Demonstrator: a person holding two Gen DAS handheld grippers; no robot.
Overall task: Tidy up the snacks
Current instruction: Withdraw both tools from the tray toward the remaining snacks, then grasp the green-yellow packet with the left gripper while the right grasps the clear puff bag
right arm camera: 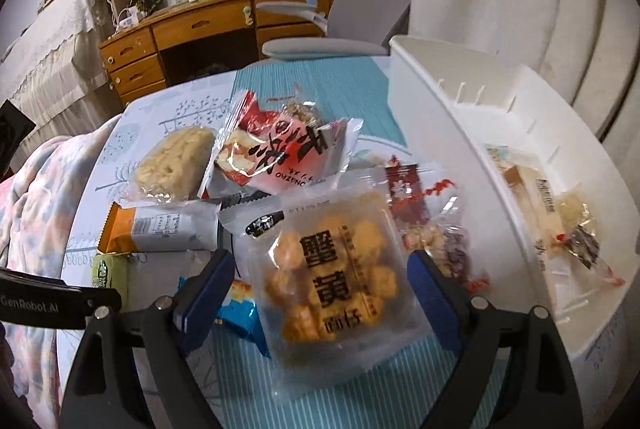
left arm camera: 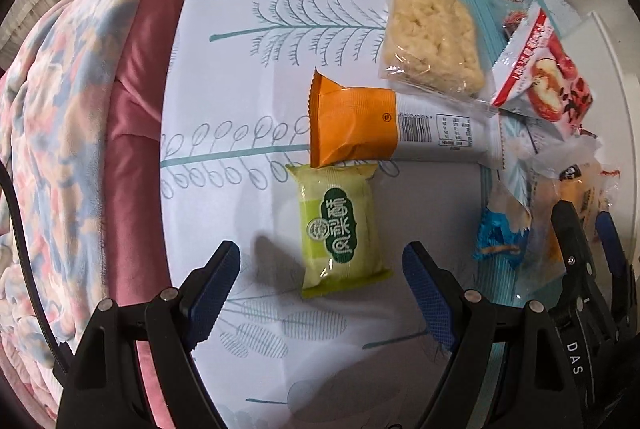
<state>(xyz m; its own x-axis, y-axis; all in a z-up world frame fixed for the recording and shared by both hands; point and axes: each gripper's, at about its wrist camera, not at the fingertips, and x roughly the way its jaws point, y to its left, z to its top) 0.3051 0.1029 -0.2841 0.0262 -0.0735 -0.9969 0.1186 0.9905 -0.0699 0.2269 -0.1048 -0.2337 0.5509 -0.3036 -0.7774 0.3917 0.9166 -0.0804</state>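
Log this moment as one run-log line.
left tongs: open, around green pack | right tongs: open, around clear pack | bin: some snacks inside | rest on table

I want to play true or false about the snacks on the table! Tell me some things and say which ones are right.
1. The left gripper is open around the green packet. True.
2. The orange and white packet stands upright. False: it lies flat on the tablecloth.
3. The right gripper is squeezing a red packet. False: it is open, with the clear packet of orange puffs between its fingers.
4. The white bin already holds some snacks. True.
5. The pale rice cake packet overlaps the orange and white packet. True.
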